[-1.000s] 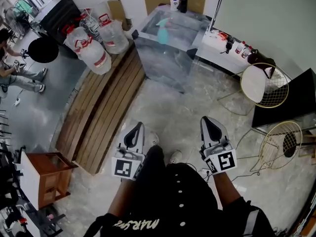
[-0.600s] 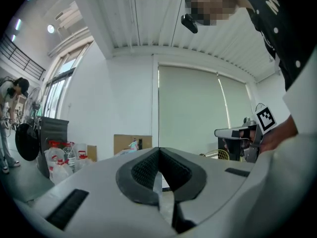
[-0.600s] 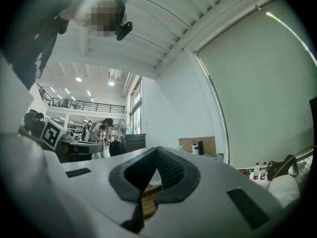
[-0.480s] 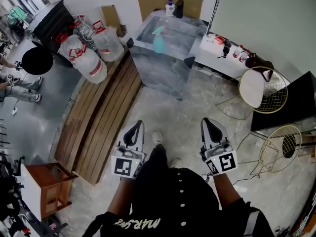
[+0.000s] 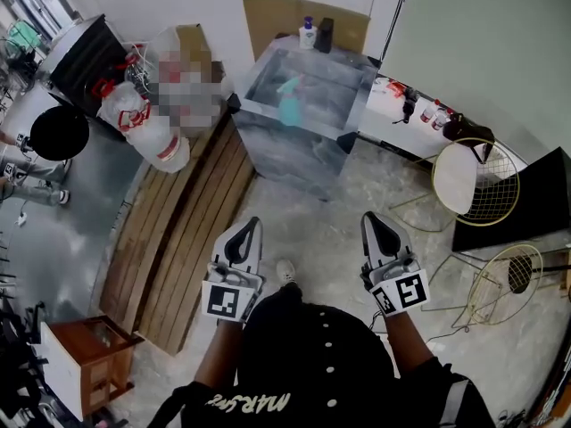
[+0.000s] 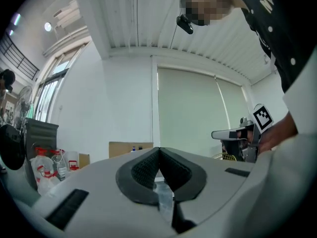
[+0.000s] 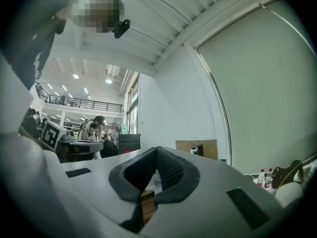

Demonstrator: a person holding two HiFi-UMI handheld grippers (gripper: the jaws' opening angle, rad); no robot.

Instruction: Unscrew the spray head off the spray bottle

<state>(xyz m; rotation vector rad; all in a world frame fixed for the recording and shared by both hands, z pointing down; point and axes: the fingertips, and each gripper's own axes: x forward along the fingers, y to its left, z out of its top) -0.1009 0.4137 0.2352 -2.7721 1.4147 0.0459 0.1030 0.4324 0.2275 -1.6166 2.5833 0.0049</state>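
As spray bottle point(image 5: 290, 107) draws nearer, left gripper point(image 5: 248, 228), right gripper point(image 5: 375, 221), fingers point(image 6: 143, 170) closed, empty.

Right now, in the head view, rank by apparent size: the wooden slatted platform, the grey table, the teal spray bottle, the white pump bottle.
1. wooden slatted platform
2. grey table
3. teal spray bottle
4. white pump bottle, only slightly smaller and farther from the camera, so this last placing is unsure.

The black shirt point(image 5: 321, 355) bears upside-down "MAR…" lettering point(image 5: 246, 405).
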